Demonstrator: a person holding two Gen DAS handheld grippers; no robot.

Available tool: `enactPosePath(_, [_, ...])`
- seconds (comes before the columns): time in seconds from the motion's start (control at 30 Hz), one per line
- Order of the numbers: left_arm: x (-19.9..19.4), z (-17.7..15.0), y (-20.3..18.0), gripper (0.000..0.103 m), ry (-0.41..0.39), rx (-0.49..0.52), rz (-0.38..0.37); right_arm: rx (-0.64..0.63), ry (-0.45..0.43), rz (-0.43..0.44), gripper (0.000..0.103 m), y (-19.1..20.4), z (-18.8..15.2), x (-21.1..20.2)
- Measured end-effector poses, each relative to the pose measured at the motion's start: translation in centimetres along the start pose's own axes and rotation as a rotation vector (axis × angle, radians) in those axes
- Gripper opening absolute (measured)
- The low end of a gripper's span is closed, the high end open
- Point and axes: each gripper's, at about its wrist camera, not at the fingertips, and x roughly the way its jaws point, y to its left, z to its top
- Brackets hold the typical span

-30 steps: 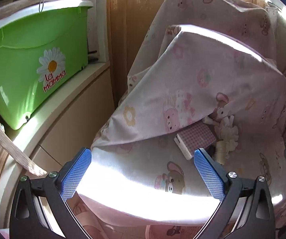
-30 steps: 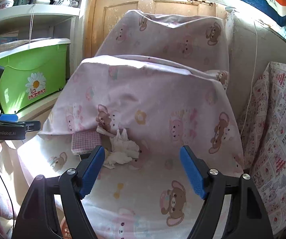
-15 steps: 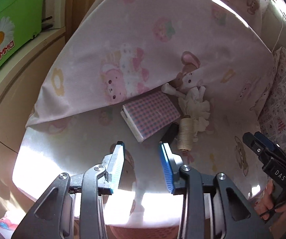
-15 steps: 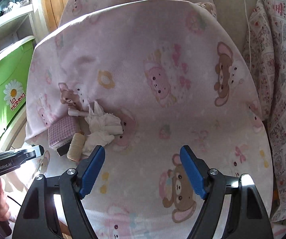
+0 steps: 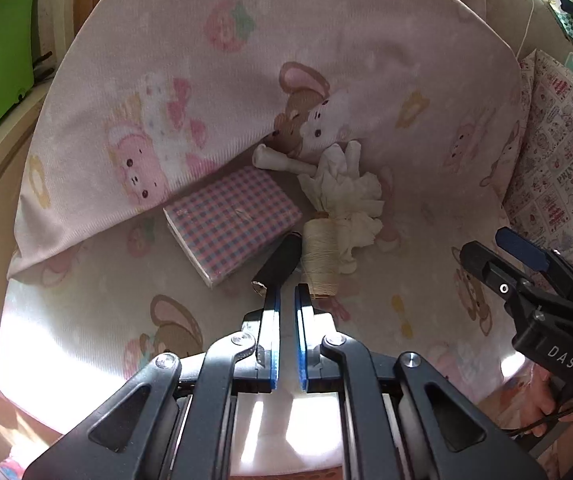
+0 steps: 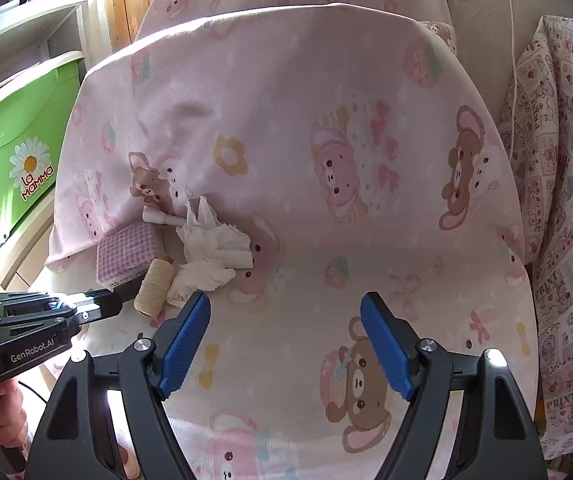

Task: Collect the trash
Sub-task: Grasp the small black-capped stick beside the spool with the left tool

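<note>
Left hand-held gripper (image 5: 286, 300) hangs just short of a small heap on the seat (image 5: 98, 312) of a cushioned chair, its blue pads drawn together with only a slit between them and nothing caught there; the jaws have just been closing, so by my reading they are narrowed to nip something thin and soft, not to straddle a bulky piece. Right hand-held gripper (image 6: 286, 344) hovers lower down the seat with its jaws spread wide and empty, near the heap but not touching it, probably kept ready as the second picker. The trash itself, a crumpled tissue (image 5: 346, 196), lies at the crease where seat meets backrest (image 5: 286, 60), touching a cream spool (image 5: 320, 258) and just beside a black spool (image 5: 280, 262), a checked box (image 5: 232, 220) and a white tube (image 5: 282, 161). Things have likely slid into that crease, which is why they crowd together; picking the tissue alone calls for a fine pinch.
</note>
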Motion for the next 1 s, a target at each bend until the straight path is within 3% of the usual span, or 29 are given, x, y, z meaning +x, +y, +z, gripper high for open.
enactPosePath(0.03, [0.0, 0.0, -0.1, 0.008, -0.010, 0.016, 0.022, -0.001, 0.000, 0.001, 0.079, 0.0, 0.0, -0.1])
enactPosePath(0.17, [0.5, -0.2, -0.5, 0.034, -0.012, 0.047, 0.060, -0.027, -0.006, -0.012, 0.079, 0.3, -0.2, -0.3])
enactPosePath(0.33, [1.7, -0.1, -0.7, 0.037, 0.010, 0.030, 0.062, -0.028, -0.003, -0.019, 0.079, 0.3, -0.2, -0.3])
enactPosePath(0.4, [2.0, 0.0, -0.4, 0.035, 0.008, 0.025, 0.060, -0.018, 0.001, -0.020, 0.079, 0.1, -0.2, -0.2])
enactPosePath(0.53, [1.9, 0.4, -0.2, 0.016, -0.007, 0.023, 0.039, -0.006, 0.013, -0.024, 0.079, -0.2, -0.2, 0.2])
enactPosePath(0.7, [1.3, 0.3, -0.6, 0.008, -0.012, 0.026, 0.005, -0.004, 0.019, -0.023, 0.079, -0.1, -0.2, 0.5])
enactPosePath(1.0, [-2.3, -1.1, -2.1, 0.005, -0.109, 0.137, 0.110, -0.019, 0.006, -0.025, 0.079, 0.1, -0.6, -0.1])
